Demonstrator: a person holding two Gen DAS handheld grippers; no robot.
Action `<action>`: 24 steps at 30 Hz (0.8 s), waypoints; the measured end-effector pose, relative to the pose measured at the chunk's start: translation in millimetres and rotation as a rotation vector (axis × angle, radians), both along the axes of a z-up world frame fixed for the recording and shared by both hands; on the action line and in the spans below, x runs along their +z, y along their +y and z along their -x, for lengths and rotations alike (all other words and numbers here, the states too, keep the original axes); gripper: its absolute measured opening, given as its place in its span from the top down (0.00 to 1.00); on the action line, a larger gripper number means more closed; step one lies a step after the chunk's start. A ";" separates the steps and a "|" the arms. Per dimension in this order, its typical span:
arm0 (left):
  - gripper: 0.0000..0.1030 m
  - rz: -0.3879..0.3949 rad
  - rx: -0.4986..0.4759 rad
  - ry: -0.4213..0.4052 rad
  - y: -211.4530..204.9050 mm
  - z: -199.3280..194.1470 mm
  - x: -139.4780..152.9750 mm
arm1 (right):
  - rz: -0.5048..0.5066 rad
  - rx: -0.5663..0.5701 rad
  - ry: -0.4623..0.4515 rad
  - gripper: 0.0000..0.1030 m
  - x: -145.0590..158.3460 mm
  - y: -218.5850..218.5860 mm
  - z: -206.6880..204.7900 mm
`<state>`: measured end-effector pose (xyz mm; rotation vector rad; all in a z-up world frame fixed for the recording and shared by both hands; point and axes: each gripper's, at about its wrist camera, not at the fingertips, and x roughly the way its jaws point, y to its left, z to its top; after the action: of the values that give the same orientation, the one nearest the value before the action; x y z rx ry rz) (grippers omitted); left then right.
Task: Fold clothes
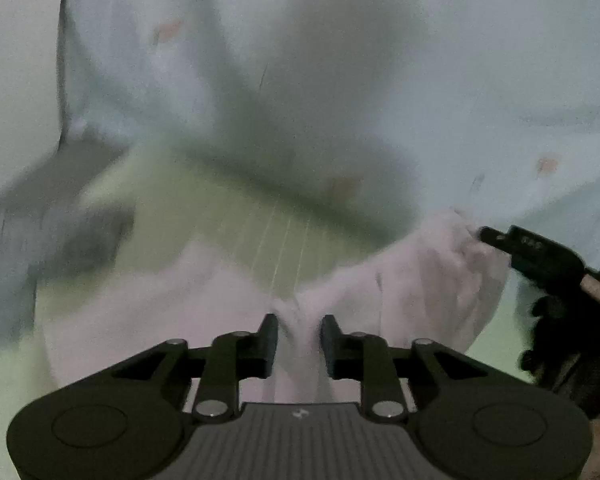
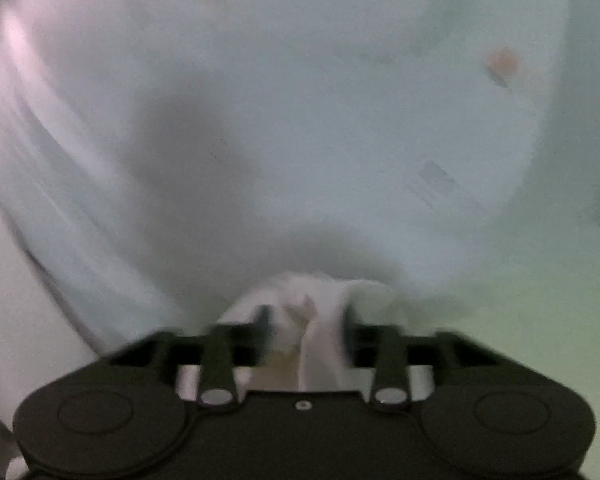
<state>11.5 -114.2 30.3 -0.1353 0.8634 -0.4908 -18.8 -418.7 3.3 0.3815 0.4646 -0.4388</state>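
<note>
Left gripper (image 1: 299,340): jaws drawn in on a bunched ridge of white cloth (image 1: 412,280), which stands pinched between them. Right gripper (image 2: 306,334): likewise clamped on a gathered wad of the same cloth; its view is blurred, so the bite depth cannot be judged. In the left view the right gripper shows at the right edge, its tip at a raised peak of the fabric.

The cloth hangs lifted between the two holds, sagging in a curve, with the rest spread pale beyond, over a greenish surface (image 1: 236,216). A few small orange marks dot it.

Handling, as judged: light, limp, thin; it drapes and wrinkles freely and will not hold shape. Bunched holds may slip or drag folds askew; an edge or corner gives truer control.
</note>
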 end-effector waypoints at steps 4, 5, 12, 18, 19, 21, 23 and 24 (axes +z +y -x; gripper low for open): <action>0.40 -0.114 0.040 0.065 5.0 25.3 -30.2 | -0.104 -0.082 0.158 0.30 -69.3 7.9 57.7; 0.37 -0.138 0.051 0.076 7.8 29.4 -35.6 | -0.127 -0.102 0.173 0.28 -82.6 13.6 71.2; 0.34 -0.233 0.103 0.154 37.8 25.5 -63.0 | -0.258 -0.112 0.252 0.21 -142.7 57.6 111.6; 0.33 -0.260 0.064 0.178 37.2 16.8 -76.5 | -0.228 -0.114 0.307 0.18 -146.4 78.6 118.7; 0.32 -0.263 0.062 0.179 36.1 15.2 -78.0 | -0.217 -0.119 0.308 0.17 -144.9 79.4 120.5; 0.32 -0.268 0.058 0.179 33.8 12.0 -81.0 | -0.195 -0.131 0.309 0.15 -141.9 80.9 124.3; 0.32 -0.274 0.054 0.180 31.5 8.8 -84.0 | -0.163 -0.147 0.316 0.14 -135.0 81.4 127.8; 0.32 -0.277 0.052 0.181 30.3 7.2 -85.5 | -0.152 -0.158 0.316 0.13 -131.4 79.9 130.0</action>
<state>4.3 -83.9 -55.2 0.0529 1.0933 -0.3093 -148.8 -338.8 -128.1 0.5006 0.7814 -0.6238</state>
